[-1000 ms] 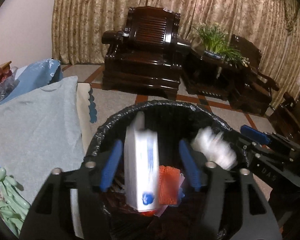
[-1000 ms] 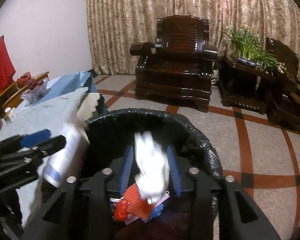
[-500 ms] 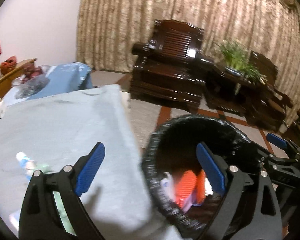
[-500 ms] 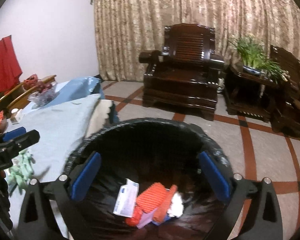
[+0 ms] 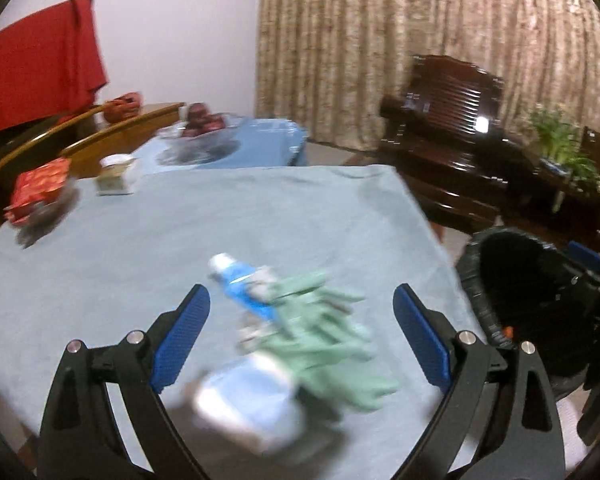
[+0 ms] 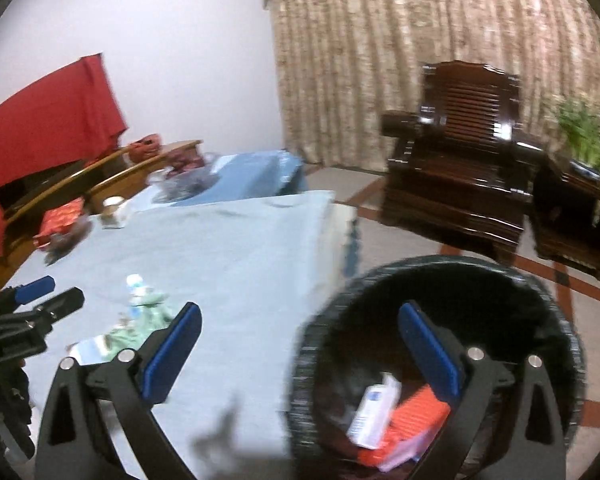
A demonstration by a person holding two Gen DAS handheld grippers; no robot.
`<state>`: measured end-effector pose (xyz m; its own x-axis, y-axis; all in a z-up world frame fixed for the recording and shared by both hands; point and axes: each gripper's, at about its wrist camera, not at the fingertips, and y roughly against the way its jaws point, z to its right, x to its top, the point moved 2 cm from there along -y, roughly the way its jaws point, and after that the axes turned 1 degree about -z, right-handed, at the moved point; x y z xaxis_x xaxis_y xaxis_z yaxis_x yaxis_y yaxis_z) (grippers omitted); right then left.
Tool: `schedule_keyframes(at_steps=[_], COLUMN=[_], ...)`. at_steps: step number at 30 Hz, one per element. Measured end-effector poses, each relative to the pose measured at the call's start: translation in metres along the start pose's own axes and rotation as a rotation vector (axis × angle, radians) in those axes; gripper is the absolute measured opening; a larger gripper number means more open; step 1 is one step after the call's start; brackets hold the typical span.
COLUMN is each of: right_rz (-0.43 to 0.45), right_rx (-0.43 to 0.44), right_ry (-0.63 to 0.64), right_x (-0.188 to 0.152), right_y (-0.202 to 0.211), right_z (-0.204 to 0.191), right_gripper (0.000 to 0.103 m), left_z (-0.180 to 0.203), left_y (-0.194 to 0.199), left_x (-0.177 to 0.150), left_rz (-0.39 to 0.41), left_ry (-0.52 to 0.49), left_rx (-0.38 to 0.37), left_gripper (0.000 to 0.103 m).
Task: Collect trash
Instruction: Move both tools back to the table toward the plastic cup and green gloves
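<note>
Both drops look done: left gripper [image 5: 300, 336] wide open w/ nothing in it, glove pile [image 5: 320, 336] right below/ahead on table, right gripper [image 6: 300, 348] open beside bin [image 6: 440, 276]; next: lower, grab pile.

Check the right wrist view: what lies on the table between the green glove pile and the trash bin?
Nothing: in the right wrist view only bare light-blue tablecloth separates the green gloves from the black-lined bin.

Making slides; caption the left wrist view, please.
Open left gripper faces green gloves on the table.
</note>
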<state>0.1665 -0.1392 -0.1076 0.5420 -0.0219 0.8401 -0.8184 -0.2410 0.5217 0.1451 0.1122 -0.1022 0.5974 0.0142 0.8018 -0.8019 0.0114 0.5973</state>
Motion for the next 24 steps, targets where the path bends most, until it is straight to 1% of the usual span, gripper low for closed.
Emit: schedule_keyframes(at_steps=[4, 10, 18, 24], right_rz=[-0.012, -0.040, -0.076, -0.094], right_rx=[0.063, 0.112, 0.129, 0.127], right_ry=[0.040, 0.106, 0.139, 0.149], right_x=[-0.006, -0.021, -0.032, -0.036], right_y=[-0.010, -0.023, -0.035, -0.042], right_z=[-0.037, -0.076, -0.095, -0.098], right_gripper=[0.097, 0.097, 0.097, 0.097], left_z=[-0.033, -0.066, -0.076, -0.079], left_y=[0.007, 0.007, -0.014, -0.029], left_x=[-0.015, -0.037, -0.062, -0.070], left_rz=[-0.015, -0.048, -0.118, -0.151], left_ry=[0.023, 0.080, 0.105, 0.111], left_rx=[0.058, 0.080, 0.072, 0.061], left_gripper=[0.090, 0.090, 0.090, 0.090])
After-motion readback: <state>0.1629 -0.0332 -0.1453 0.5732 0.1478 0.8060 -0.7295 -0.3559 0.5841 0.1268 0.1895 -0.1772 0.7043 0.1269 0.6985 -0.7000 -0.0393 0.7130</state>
